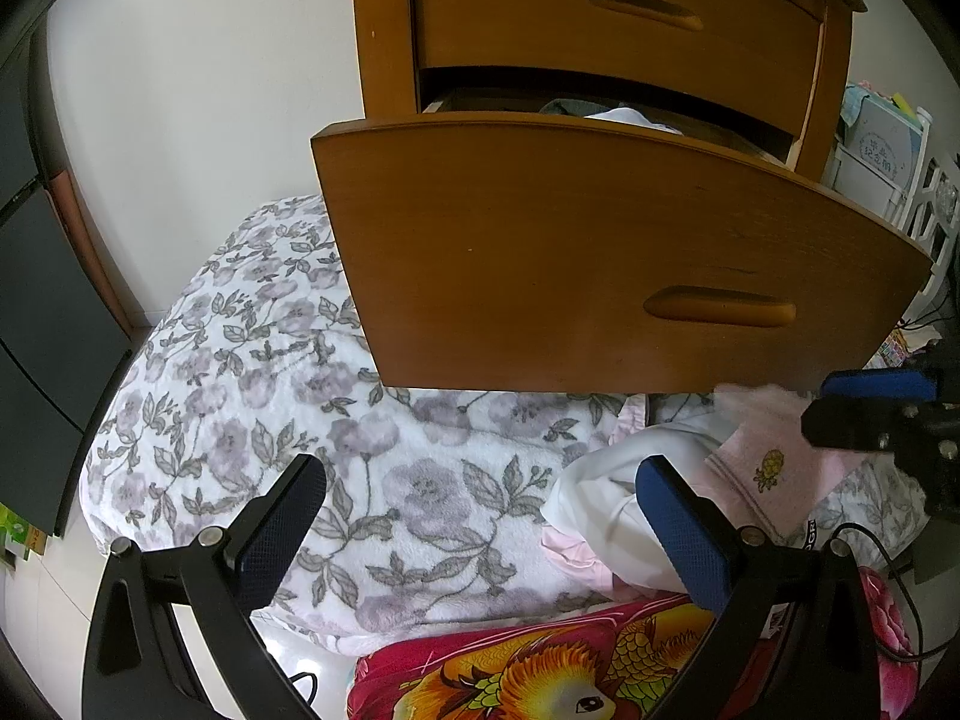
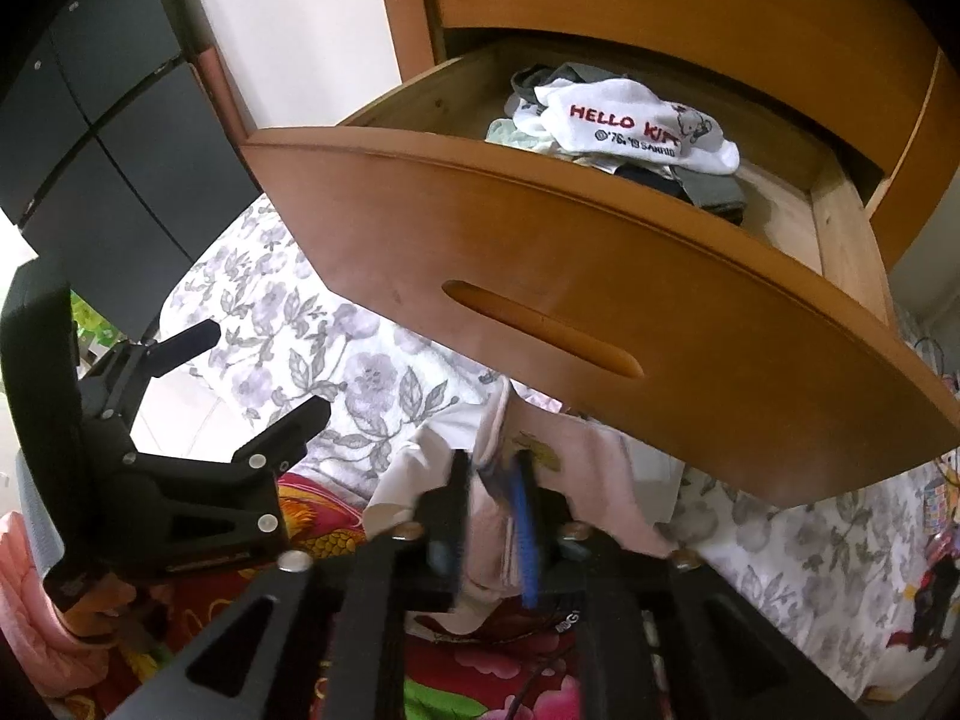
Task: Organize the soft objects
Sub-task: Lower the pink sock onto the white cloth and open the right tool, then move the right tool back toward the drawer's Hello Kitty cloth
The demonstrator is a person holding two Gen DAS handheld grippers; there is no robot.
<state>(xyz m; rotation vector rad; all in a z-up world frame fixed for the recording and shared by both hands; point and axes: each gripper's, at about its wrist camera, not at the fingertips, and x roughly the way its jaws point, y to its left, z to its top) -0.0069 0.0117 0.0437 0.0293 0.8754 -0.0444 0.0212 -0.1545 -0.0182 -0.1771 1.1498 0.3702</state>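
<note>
Now pink sock point(image 2: 594, 480) between right hand-held gripper point(image 2: 492, 480) pads.

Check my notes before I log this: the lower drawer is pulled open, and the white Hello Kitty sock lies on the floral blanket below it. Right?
Not quite. The lower drawer is pulled open, but the white Hello Kitty sock lies inside that drawer, on top of other clothes, not on the floral blanket. The right wrist view shows it plainly.
</note>
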